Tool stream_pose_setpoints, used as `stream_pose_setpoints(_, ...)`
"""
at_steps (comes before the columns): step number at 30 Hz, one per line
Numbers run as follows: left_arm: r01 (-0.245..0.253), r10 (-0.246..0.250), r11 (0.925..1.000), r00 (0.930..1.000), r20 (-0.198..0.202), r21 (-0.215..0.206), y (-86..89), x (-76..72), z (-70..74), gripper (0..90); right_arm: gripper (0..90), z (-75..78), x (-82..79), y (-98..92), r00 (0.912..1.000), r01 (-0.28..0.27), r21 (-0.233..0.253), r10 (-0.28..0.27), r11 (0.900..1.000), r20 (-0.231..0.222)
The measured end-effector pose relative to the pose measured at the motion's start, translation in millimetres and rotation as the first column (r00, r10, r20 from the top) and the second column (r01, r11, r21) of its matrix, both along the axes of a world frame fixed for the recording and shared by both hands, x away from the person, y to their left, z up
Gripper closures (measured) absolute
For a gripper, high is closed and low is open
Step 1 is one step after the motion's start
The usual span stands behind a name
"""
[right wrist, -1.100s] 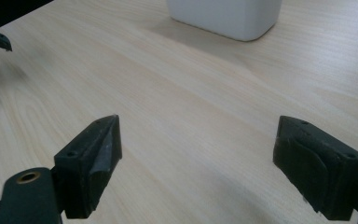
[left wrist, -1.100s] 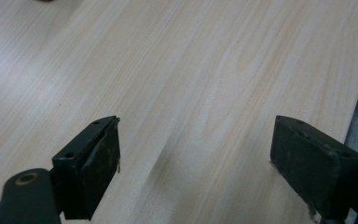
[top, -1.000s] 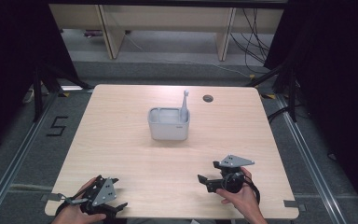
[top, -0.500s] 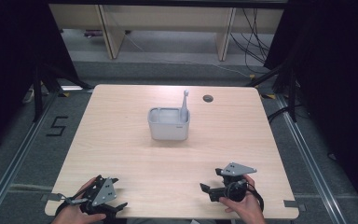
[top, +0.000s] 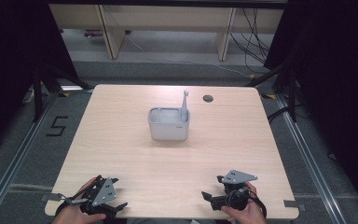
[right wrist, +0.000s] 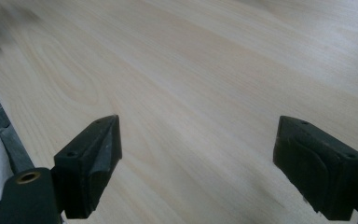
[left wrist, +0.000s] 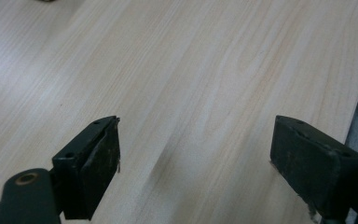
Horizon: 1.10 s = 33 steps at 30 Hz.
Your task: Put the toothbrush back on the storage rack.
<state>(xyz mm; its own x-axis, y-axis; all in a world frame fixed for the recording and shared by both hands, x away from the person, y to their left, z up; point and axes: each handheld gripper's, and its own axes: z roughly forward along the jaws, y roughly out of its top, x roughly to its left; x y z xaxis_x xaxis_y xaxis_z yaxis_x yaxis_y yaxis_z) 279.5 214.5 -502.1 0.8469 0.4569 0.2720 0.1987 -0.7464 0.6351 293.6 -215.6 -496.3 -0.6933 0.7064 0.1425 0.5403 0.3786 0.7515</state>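
Left gripper sat at near-left corner of pale wood-grain table, jaws spread wide, nothing between, bare wood beneath. Right gripper sat near front edge on right side, jaws also spread wide, empty, pointing leftward along edge. Small grey rectangular plastic bin stood mid-table, well apart from both. Grey long-handled brush stood upright in bin's right end, leaning slightly

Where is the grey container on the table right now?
In the high view the grey container stands near the middle of the table, slightly toward its far edge, with a toothbrush upright in its right end.
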Motion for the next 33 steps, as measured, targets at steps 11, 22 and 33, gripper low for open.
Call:
stream_pose_setpoints(11, 0.002, -0.002, 1.0000, 1.0000, -0.003, -0.002, -0.2, 0.1, -0.1, 15.6, 16.2, -3.1, -6.4, 0.2, 0.9999, -0.006, -0.028, 0.006, 1.000, -0.008)
stream_pose_setpoints(22, 0.003, -0.003, 1.0000, 1.0000, -0.003, 0.000, -0.3, 0.1, -0.1, 15.7, 16.2, -2.7, -8.5, 1.2, 0.9998, 0.000, -0.026, -0.001, 1.000, -0.018)
stream_pose_setpoints(33, 0.003, -0.003, 1.0000, 1.0000, -0.003, -0.002, -0.2, 0.1, -0.1, 15.6, 16.2, -2.8, -9.0, 2.6, 0.9998, -0.005, -0.021, 0.005, 1.000, -0.022)
